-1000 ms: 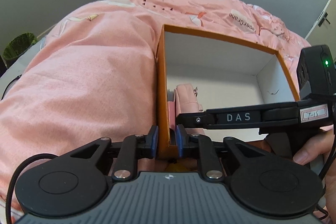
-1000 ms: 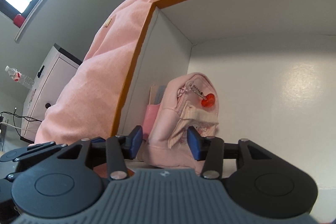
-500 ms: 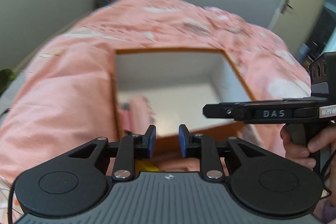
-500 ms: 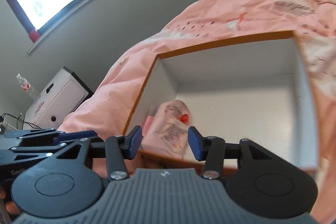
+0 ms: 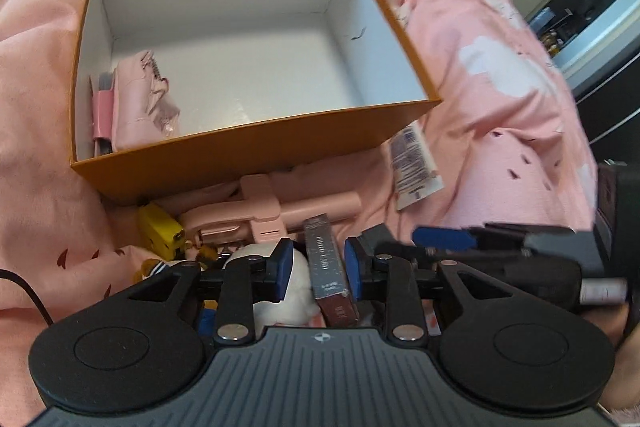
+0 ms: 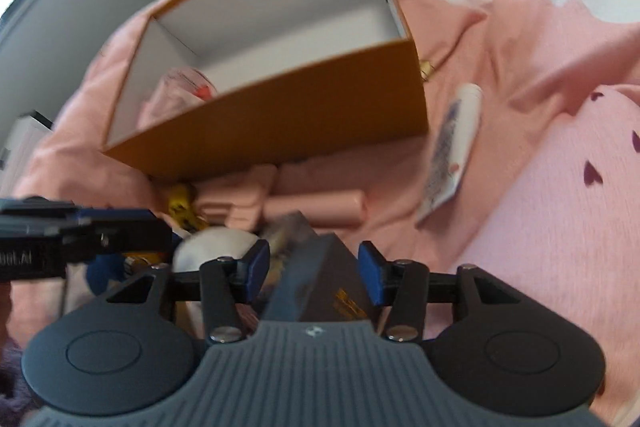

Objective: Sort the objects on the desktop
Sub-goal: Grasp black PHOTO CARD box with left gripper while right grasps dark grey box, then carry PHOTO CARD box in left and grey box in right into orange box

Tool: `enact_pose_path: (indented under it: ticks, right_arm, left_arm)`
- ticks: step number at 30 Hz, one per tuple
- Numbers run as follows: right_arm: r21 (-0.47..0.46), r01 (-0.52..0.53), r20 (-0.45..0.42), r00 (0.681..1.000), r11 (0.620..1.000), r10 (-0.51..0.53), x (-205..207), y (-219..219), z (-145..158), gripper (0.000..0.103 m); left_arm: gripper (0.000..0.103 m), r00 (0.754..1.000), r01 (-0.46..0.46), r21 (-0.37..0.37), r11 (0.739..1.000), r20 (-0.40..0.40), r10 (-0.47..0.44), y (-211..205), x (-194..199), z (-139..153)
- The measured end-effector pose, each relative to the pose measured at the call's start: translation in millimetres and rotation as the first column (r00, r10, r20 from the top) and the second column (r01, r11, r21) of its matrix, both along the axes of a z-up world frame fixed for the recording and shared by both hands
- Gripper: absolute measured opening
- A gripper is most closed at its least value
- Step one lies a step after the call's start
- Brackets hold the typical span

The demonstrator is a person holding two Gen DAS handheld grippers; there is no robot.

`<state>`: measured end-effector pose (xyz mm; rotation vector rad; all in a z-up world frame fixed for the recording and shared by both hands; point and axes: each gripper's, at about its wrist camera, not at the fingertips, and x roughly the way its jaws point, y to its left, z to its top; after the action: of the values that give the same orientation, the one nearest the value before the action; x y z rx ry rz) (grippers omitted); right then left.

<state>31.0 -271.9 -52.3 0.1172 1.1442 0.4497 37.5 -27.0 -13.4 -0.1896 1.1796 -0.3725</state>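
Both tongs over clutter in front of the orange box

Left wrist view: left tongs (image 5: 314, 269) narrow, jaws opening, nothing gripped; under the gap lie a slim dark rectangular carton (image 5: 329, 277) and a white fluffy plush (image 5: 290, 297), no pad pressing on either. Beyond them, an orange cardboard box with white inside (image 5: 224, 147) sits on the pink printed bed cover (image 5: 500, 99). Inside the box, at its left wall, a pale pink fabric pouch (image 5: 140, 99) with a pink clip-like item (image 5: 102, 107) beside it. In front of the near wall: pink plastic folding stand (image 5: 272, 211), small yellow toy (image 5: 160, 231). White squeeze tube with printed label (image 5: 414, 163) lies right of the box's near right corner. Right tongs (image 5: 444, 239) come in from the right, blurred.

Right wrist view: right tongs (image 6: 314, 269) about half wide, empty; a dark grey box with gold print (image 6: 320, 287) lies below the gap, pads clear of it. Orange box (image 6: 280, 119) far left, pouch (image 6: 176, 91) visible inside. White tube (image 6: 452, 147) right of the box. Left tongs (image 6: 120, 231) enter at left. Frame blurred.
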Motion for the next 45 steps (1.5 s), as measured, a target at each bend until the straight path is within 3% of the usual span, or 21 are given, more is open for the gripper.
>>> enact_pose_path:
  ticks: [8, 16, 24, 35, 38, 45]
  right_arm:
    - [-0.143, -0.08, -0.011, 0.997, 0.987, 0.079, -20, 24, -16, 0.058]
    - [-0.035, -0.005, -0.041, 0.999, 0.999, 0.004, -22, -11, -14, 0.047]
    - [0.094, 0.033, -0.141, 0.99, 0.995, -0.02, -8, -46, -15, 0.043]
    - [0.132, 0.023, -0.18, 0.984, 0.991, 0.001, 1, -48, -22, 0.043]
    - [0.136, 0.024, -0.182, 0.983, 0.99, 0.001, 2, -49, -22, 0.043]
    - [0.196, 0.066, -0.181, 0.983, 0.978, -0.03, 0, -57, -16, 0.039]
  left_arm:
    - [0.032, 0.999, 0.036, 0.051, 0.998, -0.04, -0.034, -15, 6, -12]
    - [0.036, 0.989, 0.085, 0.064, 0.994, -0.126, -0.077, -33, 17, -28]
    - [0.037, 0.966, 0.108, 0.07, 0.992, -0.243, -0.088, -42, 35, -49]
    - [0.037, 0.95, 0.131, 0.077, 0.988, -0.295, -0.103, -58, 50, -74]
    - [0.032, 0.95, 0.139, 0.088, 0.986, -0.292, -0.108, -63, 48, -78]
    - [0.026, 0.974, 0.134, 0.086, 0.987, -0.192, -0.116, -58, 27, -59]
